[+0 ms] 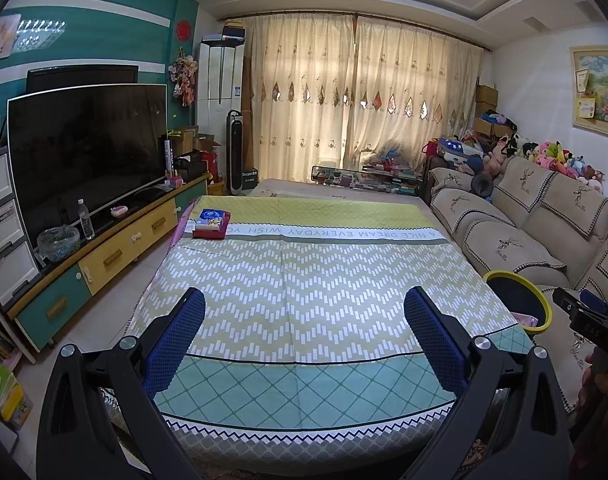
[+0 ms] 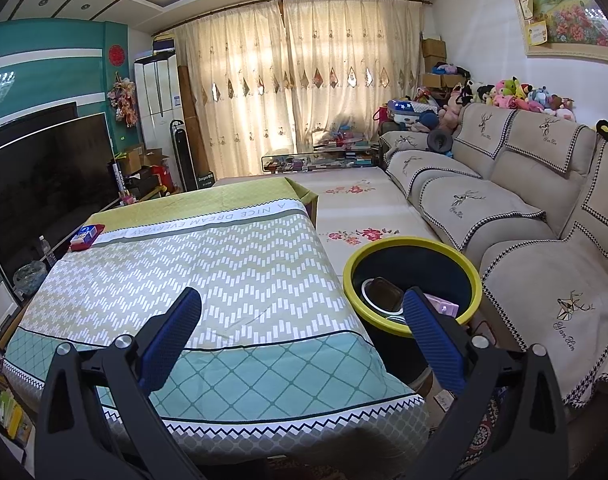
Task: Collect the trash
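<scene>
While both claws, left claw [image 1: 304,320] and right claw [image 2: 302,320], gape wide and empty, one yellow-rimmed bin [image 2: 411,248] at lower right holds one pink box [image 2: 443,306].

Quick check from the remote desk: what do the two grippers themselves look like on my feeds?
Both match. The left gripper has two long fingers faced with blue textured pads, carried on black plastic arms with triangular cut-outs and round silver bolt heads at the pivots. The right gripper is built the same; seen in the left wrist view, its black body carries pale lettering that reads "DAS". No cables or sleeves show.
</scene>
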Available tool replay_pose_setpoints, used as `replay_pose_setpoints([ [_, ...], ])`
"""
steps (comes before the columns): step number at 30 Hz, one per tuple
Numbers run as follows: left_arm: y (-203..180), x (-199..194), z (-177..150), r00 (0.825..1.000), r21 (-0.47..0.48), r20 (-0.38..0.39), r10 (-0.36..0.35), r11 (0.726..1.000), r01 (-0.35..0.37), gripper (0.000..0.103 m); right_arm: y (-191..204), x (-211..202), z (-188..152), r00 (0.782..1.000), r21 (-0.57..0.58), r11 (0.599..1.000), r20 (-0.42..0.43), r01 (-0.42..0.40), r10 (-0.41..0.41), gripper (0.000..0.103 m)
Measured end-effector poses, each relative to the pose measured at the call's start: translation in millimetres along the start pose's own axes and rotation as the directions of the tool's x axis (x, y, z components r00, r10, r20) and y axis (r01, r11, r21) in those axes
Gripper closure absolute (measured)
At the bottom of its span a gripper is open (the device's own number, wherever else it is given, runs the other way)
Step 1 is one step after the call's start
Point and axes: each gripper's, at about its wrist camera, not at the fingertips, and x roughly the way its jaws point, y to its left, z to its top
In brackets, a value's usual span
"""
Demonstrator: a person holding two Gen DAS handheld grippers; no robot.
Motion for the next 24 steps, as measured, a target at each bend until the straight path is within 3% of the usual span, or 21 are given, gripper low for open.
replay_pose_setpoints([
  [24,0.0,0.6,-1.4,1.0,0.0,-0.004,-0.001,1.0,0.001,0.005,2.1,0.8,0.1,1.0,0.002,1.0,-0.004,-0.004,0.004,0.007],
])
